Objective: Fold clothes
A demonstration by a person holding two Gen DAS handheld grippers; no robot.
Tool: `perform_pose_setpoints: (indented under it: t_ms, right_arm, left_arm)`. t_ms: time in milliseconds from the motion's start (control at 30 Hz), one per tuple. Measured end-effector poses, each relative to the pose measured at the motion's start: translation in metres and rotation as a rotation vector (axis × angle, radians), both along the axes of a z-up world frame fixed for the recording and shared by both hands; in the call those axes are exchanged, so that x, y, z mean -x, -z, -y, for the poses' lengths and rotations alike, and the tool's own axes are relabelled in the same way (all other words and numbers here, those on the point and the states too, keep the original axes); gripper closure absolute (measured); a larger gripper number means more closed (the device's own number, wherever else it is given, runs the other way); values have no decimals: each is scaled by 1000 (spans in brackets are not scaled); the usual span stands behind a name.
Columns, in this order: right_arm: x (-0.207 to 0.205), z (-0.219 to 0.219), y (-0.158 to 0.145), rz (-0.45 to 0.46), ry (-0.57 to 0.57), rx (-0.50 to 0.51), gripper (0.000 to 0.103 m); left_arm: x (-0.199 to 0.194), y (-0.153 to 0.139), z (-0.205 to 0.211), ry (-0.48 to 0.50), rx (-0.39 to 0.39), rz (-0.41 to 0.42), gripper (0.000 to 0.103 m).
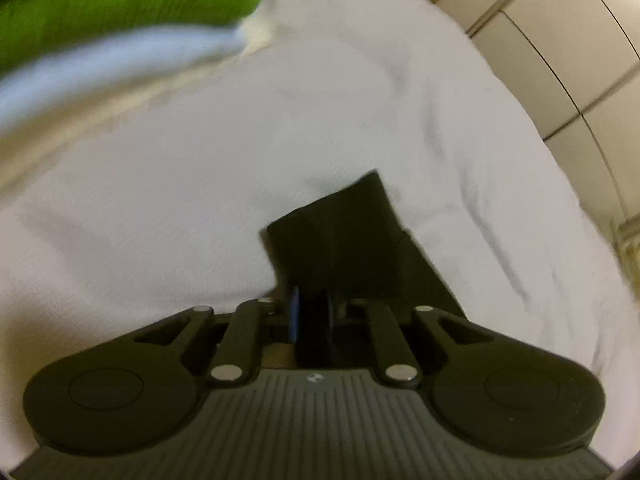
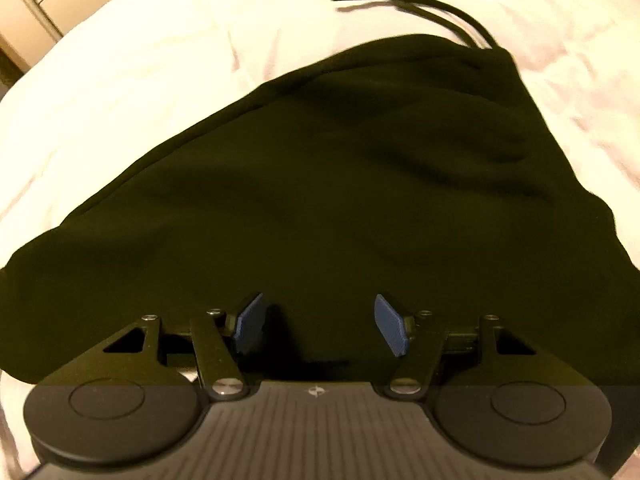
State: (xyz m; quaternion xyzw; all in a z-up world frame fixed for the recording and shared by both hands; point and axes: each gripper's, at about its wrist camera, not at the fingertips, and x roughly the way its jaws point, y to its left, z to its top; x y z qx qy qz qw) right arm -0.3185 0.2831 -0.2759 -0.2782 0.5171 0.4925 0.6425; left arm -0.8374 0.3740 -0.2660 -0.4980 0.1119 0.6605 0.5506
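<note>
We saw two grippers. The left gripper's jaws were pressed together, pinching a corner of the one black soft fabric garment, which ran forward from between them over the white wrinkled bedsheet. Ahead and left of those jaws lay one blurred green-and-white cloth; ahead and right stood pale cabinet doors.

The right gripper's jaws stood spread, two blue pads apart with nothing clamped. The black garment lay spread beneath and ahead of them on the sheet. Beyond it, ahead and right, two black drawstrings trailed from the gathered far end.
</note>
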Motion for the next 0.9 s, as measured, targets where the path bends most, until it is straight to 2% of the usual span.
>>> perform_pose_setpoints:
  t_ms: [133,167,267,333,367,467,533,567,633,700,767,900]
  right_arm:
    - [1,-7,3,0,-12,4,40]
    - [1,-7,4,-2,-13,7,40]
    - [-3,-8,12,-6,-14,21,39]
    - [-4,-8,16,-8,-18,28,39]
    - [-4,-7,16,-7,-27,28,39]
    - [-13,-1,9,11,-61,20,39]
    - [-23,6,2,34,-75,13,37]
    - [-31,14,-4,46,-67,9,36]
    - [-51,30,-14,63,-46,2,36]
    - [-74,49,-23,78,-16,1,36]
    - [-95,66,-29,96,-7,4,36]
    - [-135,105,-34,147,-12,6,40]
  left_arm:
    - [4,-44,35,78,-126,-168,92]
    - [7,-46,43,91,-129,-212,91]
    - [12,-5,43,134,1,-324,90]
    - [5,25,37,184,65,-402,86]
    - [0,32,34,201,77,-439,85]
    - [-8,17,26,189,49,-477,83]
    - [-5,0,28,142,30,-486,70]
    - [-3,-9,30,115,21,-489,69]
    - [0,-24,43,72,29,-493,74]
    - [-3,-38,61,68,58,-471,76]
    - [-27,-49,85,159,78,-373,76]
    - [-120,-56,158,465,120,-213,78]
